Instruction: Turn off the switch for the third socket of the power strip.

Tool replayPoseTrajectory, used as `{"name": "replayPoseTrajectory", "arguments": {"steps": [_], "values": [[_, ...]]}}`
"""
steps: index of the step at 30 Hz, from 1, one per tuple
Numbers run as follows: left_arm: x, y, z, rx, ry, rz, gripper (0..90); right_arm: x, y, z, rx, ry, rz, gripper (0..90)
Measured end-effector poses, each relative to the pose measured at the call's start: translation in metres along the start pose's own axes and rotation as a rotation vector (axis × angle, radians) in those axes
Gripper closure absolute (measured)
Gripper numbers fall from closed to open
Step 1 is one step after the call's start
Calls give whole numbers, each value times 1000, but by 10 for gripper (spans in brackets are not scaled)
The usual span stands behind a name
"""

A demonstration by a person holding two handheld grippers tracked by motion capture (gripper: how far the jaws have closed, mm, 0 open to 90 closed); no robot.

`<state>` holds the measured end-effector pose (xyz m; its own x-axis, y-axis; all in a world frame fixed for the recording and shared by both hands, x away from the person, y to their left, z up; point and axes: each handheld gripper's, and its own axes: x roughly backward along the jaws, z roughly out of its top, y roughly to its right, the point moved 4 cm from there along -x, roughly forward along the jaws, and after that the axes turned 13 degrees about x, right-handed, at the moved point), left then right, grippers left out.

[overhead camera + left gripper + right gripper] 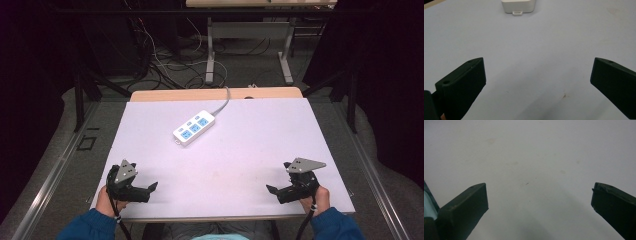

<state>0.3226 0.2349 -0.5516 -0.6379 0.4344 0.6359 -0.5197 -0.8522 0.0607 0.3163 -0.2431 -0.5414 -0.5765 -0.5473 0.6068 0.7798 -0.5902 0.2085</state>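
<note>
While both grippers rest at the near edge of the table, the power strip lies flat toward the far middle, well apart from each, set diagonally. Left gripper: jaws spread wide, nothing between them; its own view faces the strip's near end with a small mounting tab. Right gripper: likewise wide open and empty, over bare board. Judged handling: rigid plastic shell, light to moderate weight, smooth and likely slippery. The grey cord trailing off the far edge may drag. Best purchase is across the narrow width, mid-body, clear of the blue sockets.
</note>
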Motion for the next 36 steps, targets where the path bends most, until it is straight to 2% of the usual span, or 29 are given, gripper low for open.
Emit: {"name": "replayPoseTrajectory", "arguments": {"steps": [8, 17, 19, 26, 28, 29, 36], "values": [[-2, 0, 1, 13, -12, -5, 0, -1, 1, -1, -15, -3, 2, 5], [-1, -4, 2, 41, -26, 11, 0, -4, 3, -2, -20, -13, 8, 5], [-2, -4, 3, 33, -44, 11, 0, -4, 3, -2, -18, -13, 9, 6], [-4, -4, 7, 44, -39, 9, 0, -5, 3, -3, -20, -23, 15, 7], [-4, -5, 9, 36, -49, 12, 0, -5, 4, -2, -17, -25, 18, 8], [-5, -4, 10, 43, -35, 17, 0, -4, 3, -2, -22, -20, 14, 8], [-8, -6, 16, 33, -41, 20, 0, -5, 2, -1, -20, -28, 20, 11]]}}
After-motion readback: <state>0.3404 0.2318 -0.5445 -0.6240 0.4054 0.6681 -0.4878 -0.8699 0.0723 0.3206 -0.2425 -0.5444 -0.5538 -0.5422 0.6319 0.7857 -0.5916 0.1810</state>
